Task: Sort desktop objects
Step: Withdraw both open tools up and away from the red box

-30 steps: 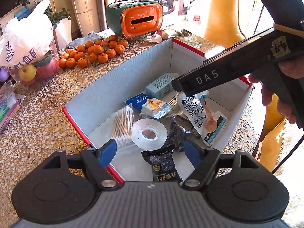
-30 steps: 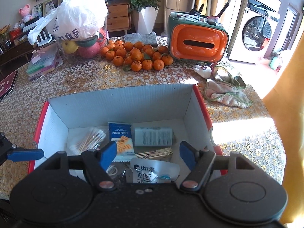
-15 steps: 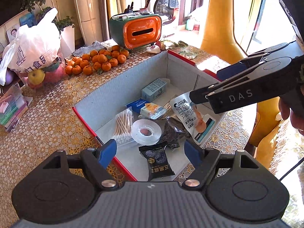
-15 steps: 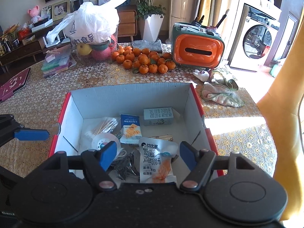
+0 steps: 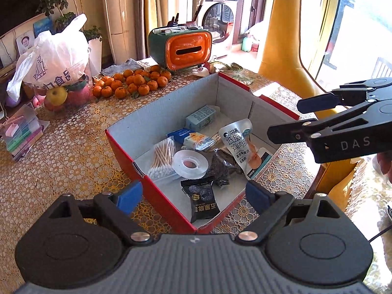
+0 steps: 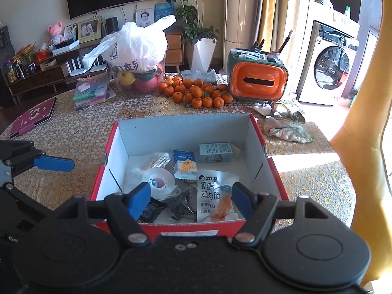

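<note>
A red cardboard box [image 5: 127, 152] [image 6: 257, 134] with white inside stands on the lace-covered table. It holds a silver chicken sausage packet [image 5: 241, 144] [image 6: 215, 196], a clear tape roll [image 5: 189, 164] [image 6: 158, 182], cotton swabs [image 5: 163, 156] [image 6: 153, 163], a small green-blue carton [image 5: 201, 117] [image 6: 215, 149], a cracker packet [image 5: 196, 139] [image 6: 185, 165] and black sachets [image 5: 204, 202] [image 6: 180, 205]. My left gripper [image 5: 193, 194] is open and empty, above the box's near corner. My right gripper [image 6: 191, 199] is open and empty, above the box's near edge; it also shows at the right of the left wrist view [image 5: 318, 103].
Behind the box lie several tangerines [image 6: 196, 93], an orange tissue box [image 6: 257, 79], a white bag over fruit [image 6: 134, 51], stacked plastic cases [image 6: 90, 94], a maroon tablet case [image 6: 31, 117] and a cloth [image 6: 286, 127]. A yellow curtain [image 6: 362, 98] hangs at the right.
Both grippers have pulled back and up from the box. The right gripper has moved away from the chicken sausage packet, which now lies in the box.
</note>
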### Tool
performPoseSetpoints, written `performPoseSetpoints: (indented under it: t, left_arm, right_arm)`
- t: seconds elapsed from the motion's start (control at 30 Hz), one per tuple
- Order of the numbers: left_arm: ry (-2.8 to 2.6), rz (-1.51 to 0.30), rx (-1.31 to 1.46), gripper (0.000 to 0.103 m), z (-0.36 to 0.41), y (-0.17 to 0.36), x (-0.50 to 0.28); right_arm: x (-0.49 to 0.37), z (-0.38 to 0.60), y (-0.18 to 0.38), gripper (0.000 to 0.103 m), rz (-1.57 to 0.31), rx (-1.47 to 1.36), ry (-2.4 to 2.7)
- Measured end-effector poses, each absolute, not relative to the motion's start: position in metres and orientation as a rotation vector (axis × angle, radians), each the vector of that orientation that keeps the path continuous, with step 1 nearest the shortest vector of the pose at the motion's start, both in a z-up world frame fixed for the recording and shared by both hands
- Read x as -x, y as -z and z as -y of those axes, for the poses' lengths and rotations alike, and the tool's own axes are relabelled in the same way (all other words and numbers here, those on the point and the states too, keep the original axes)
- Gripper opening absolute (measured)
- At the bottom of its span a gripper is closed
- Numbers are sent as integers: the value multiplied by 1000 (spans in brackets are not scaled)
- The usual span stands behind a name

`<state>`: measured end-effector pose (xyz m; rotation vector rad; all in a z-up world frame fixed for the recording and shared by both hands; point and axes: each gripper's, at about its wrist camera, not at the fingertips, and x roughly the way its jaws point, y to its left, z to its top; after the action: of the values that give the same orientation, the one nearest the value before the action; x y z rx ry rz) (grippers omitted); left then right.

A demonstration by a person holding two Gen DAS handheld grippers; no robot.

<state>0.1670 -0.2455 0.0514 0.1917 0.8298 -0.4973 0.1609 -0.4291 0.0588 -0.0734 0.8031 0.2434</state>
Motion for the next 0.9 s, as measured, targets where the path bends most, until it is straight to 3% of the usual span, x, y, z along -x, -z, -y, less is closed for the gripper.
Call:
performPoseSetpoints:
  t: [0.9]
  left_arm:
    - [414, -754, -153, 99, 206, -49, -120]
  right_arm:
    - [-83, 406, -48, 74, -673, 41, -243]
